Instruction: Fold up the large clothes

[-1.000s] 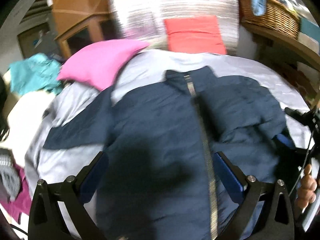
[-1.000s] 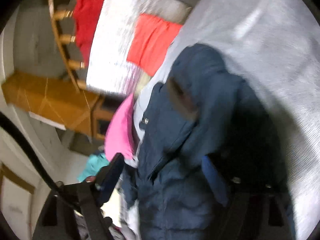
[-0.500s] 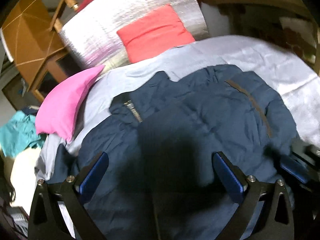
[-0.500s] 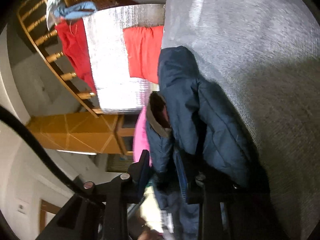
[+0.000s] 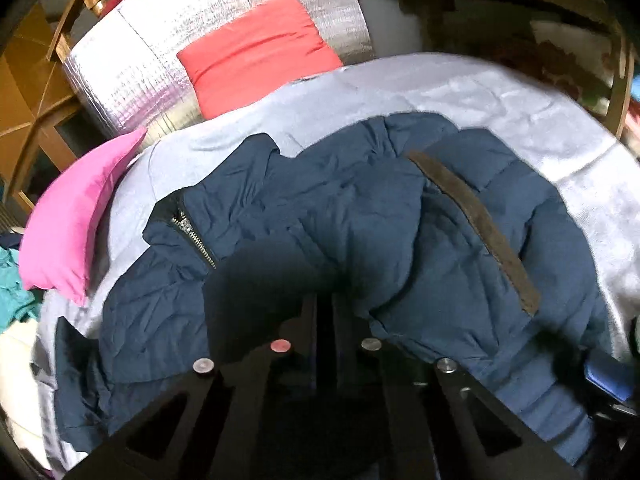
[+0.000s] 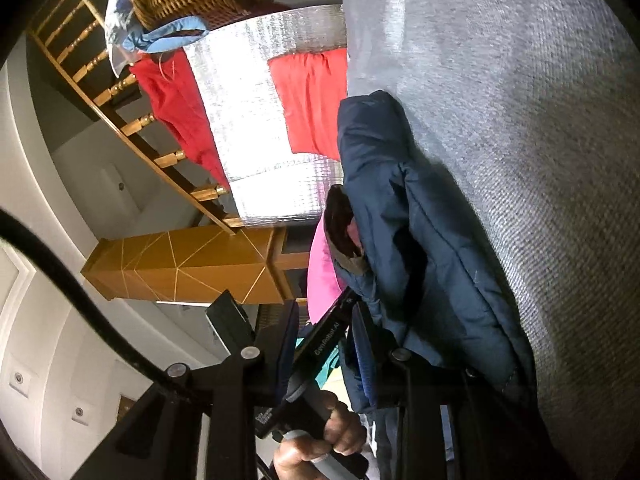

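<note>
Lying collar-left, jacket (image 5: 360,240) spans bed (image 5: 500,96) sideways.

A puffy navy-blue quilted jacket (image 5: 360,232) lies crumpled on the pale grey bed cover (image 5: 500,96), one side folded over, silver zipper (image 5: 196,242) and collar showing left, a brown trim strip (image 5: 476,224) running diagonally across it.

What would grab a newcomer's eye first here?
The navy jacket bunched mid-bed on the grey sheet, its sleeve doubled over. Behind it, a red cushion against the silver mat, with a pink pillow at the left edge.
</note>
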A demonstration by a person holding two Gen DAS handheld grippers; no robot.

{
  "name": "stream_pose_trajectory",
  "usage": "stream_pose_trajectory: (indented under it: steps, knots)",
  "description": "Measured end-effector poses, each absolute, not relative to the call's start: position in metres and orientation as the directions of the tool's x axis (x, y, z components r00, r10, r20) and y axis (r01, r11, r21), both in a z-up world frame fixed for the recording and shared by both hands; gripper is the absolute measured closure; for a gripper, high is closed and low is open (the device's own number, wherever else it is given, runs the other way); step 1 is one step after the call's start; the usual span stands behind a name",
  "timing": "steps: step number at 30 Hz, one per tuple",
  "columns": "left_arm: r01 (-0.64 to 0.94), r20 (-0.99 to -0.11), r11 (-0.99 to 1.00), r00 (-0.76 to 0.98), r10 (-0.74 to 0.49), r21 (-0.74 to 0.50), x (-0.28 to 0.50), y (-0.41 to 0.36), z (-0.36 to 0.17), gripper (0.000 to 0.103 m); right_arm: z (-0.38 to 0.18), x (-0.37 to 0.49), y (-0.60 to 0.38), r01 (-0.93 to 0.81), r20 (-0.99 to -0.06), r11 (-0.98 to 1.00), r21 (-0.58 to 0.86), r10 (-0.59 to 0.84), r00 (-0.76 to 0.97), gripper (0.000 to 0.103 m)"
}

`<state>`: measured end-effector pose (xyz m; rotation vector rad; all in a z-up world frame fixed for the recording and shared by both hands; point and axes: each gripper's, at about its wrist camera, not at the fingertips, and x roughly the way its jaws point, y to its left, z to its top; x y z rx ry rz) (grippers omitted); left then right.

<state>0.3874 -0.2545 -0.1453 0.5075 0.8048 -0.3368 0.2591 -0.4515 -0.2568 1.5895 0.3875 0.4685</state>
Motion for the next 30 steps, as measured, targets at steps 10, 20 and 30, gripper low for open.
stream_pose_trajectory:
  steps: [10, 20, 30]
  knots:
    - [0.401, -0.744, 0.890, 0.658, -0.114, 0.217, 0.384, -0.182, -0.114, 0.100, -0.231, 0.271, -0.448, 0.011, 0.009, -0.034, 0.999, 0.514, 0.857, 0.034]
    - [0.302, -0.758, 0.942, 0.647, -0.087, 0.149, 0.320, -0.062, -0.116, 0.052, -0.180, 0.361, -0.441, 0.306, -0.438, 0.339, 0.890, 0.442, 0.783, 0.027]
    - [0.146, -0.734, 0.981, 0.679, -0.008, 0.124, 0.281, 0.034, -0.112, 0.051, -0.104, 0.391, -0.302, -0.044, -0.273, 0.382, 0.923, 0.730, 0.626, 0.027]
